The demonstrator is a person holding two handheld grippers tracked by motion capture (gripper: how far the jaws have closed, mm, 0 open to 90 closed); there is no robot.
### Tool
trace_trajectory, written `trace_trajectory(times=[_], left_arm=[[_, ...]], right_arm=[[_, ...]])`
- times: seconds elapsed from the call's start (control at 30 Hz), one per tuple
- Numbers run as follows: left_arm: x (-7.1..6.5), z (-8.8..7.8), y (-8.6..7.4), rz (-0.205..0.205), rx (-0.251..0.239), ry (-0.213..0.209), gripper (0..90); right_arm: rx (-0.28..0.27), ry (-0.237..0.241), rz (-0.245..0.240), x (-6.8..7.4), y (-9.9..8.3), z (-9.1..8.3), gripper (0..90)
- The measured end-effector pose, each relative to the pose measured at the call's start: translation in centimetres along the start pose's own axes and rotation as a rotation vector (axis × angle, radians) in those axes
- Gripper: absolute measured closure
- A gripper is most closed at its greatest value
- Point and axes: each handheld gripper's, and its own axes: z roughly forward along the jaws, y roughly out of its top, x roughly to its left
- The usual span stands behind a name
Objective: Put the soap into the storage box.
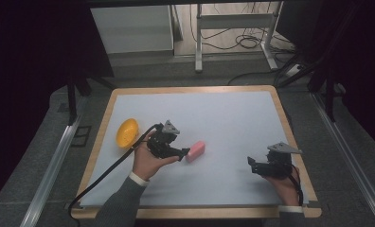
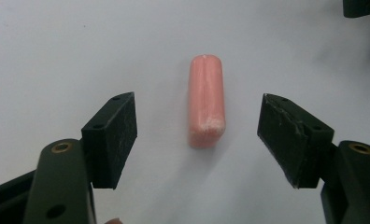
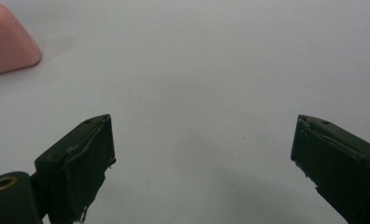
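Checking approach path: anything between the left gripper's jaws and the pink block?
Nothing: in the left gripper view, only bare white mat separates the open left gripper from the pink block.

left gripper (image 1: 182, 155): jaws spread wide, nothing between the pads, pointing right, held in left hand (image 1: 147, 163) | right gripper (image 1: 252, 164): jaws wide apart, pointing left, low

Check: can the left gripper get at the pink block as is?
Probably yes. The left gripper is open, and the pink block lies lengthwise on the bare mat, just ahead of the gap between the jaws. Nothing stands in the way.
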Motion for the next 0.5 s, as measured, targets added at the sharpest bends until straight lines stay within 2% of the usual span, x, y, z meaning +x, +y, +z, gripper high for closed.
trace_trajectory(times=[0.3, 0.33, 0.37, 0.5], left_arm=[[0.7, 2.6, 0.3, -0.026, 0.045, -0.024, 30.2], [0.7, 3.0, 0.4, -0.025, 0.062, -0.029, 30.2], [0.5, 3.8, 0.6, -0.006, 0.089, -0.02, 30.0], [0.2, 4.5, 1.0, -0.007, 0.087, -0.046, 30.3]], right_arm=[[0.008, 0.0, 0.006, 0.0, -0.1, 0.2, 5.9], [0.009, 0.001, 0.005, 0.0, -0.1, 0.2, 5.9], [0.015, 0.001, 0.0, 0.1, -0.1, 0.3, 5.9], [0.009, 0.005, -0.01, 0.4, 0.1, 0.2, 5.9]])
